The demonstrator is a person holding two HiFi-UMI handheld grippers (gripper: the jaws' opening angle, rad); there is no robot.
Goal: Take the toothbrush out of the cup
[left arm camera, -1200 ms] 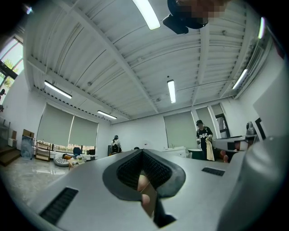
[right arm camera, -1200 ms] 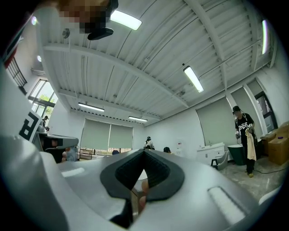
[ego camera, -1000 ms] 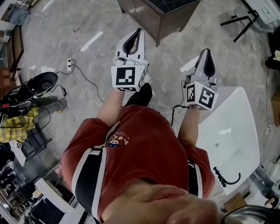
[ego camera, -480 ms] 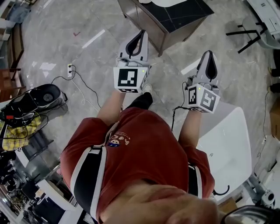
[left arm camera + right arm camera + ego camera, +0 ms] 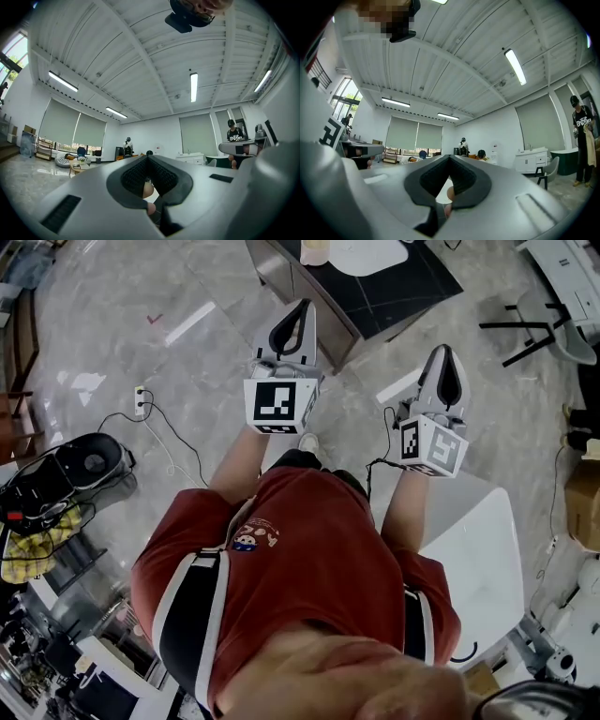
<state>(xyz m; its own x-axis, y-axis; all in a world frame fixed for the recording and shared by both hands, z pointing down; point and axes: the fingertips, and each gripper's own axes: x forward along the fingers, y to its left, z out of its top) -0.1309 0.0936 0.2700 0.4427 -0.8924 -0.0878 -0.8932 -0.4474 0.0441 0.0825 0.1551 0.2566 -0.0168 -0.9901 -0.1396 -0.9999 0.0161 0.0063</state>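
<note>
Sitting at the top edge of the head view, a pale cup point(image 5: 314, 250) stands on a dark table point(image 5: 398, 292); the toothbrush can't be made out. Lower mid-frame, the left gripper point(image 5: 298, 311) and right gripper point(image 5: 444, 354) are both clamped together, empty, held over the grey floor point(image 5: 122, 343).

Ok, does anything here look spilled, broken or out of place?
Nothing looks spilled or damaged. The only untidy thing is a loose cable trailing across the floor from a power strip, at the head view's left.
</note>
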